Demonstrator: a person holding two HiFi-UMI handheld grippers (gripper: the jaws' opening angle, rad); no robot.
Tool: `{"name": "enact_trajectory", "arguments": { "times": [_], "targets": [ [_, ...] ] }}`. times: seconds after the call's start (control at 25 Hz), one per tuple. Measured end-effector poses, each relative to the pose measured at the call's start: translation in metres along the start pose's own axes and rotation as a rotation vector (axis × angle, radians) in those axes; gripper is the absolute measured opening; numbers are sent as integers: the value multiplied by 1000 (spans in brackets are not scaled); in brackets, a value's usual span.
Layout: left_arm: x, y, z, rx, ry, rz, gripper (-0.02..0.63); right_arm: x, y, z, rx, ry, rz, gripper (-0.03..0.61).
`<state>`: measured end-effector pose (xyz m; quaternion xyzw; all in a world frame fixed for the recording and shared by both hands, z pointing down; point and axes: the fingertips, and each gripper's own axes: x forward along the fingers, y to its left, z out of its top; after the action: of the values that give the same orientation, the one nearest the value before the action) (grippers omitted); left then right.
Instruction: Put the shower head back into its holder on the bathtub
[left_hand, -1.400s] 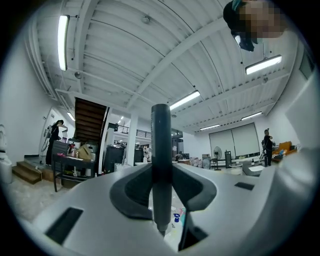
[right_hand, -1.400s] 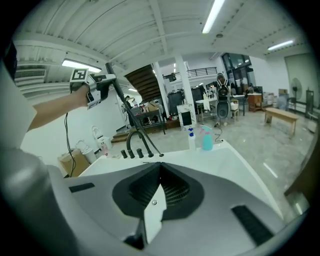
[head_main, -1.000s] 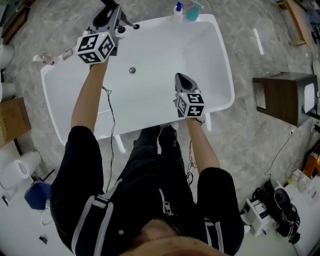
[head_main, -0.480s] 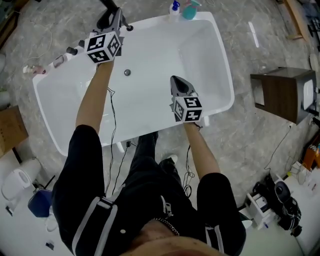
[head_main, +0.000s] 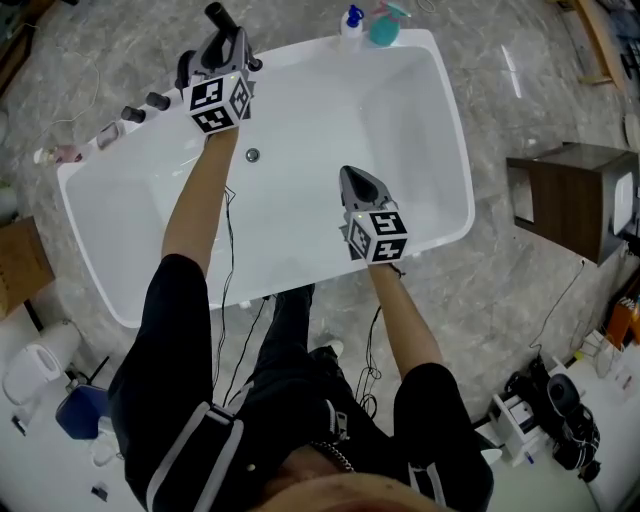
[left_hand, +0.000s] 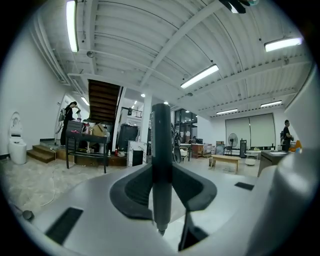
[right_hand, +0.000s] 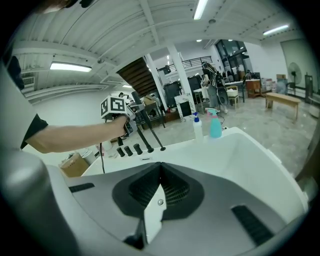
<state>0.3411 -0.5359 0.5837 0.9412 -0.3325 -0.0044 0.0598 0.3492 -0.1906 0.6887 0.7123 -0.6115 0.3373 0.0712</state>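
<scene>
Standing upright between the jaws of the left gripper (head_main: 225, 48), the slim black shower head (left_hand: 161, 165) is clamped on both sides, with the jaws partly open around its stem. It is held at the far rim of the white bathtub (head_main: 420, 150), just beside a row of black knobs (head_main: 157, 100) set into that rim; I cannot tell whether its lower end sits in a holder. The right gripper (right_hand: 160, 190) hangs over the near side of the tub, tilted down towards the basin, its jaws pressed together with nothing in them. The drain (head_main: 252, 155) shows in the tub floor below the left forearm. At the far right corner of the rim stand a white pump bottle (head_main: 352, 22) and a teal spray bottle (head_main: 384, 24), side by side. A dark wooden cabinet (head_main: 565, 195) stands on the marbled floor, well apart from the tub
</scene>
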Motion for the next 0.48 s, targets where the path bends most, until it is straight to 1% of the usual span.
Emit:
{"name": "enact_trajectory", "arguments": {
  "times": [0.24, 0.36, 0.48],
  "targets": [
    [26, 14, -52, 34, 40, 28, 130, 17, -6, -22, 29, 26, 19, 9],
    [35, 24, -77, 35, 56, 45, 131, 21, -10, -38, 54, 44, 31, 9],
    [44, 30, -99, 38, 71, 39, 132, 25, -17, -51, 76, 53, 31, 9]
  ]
}}
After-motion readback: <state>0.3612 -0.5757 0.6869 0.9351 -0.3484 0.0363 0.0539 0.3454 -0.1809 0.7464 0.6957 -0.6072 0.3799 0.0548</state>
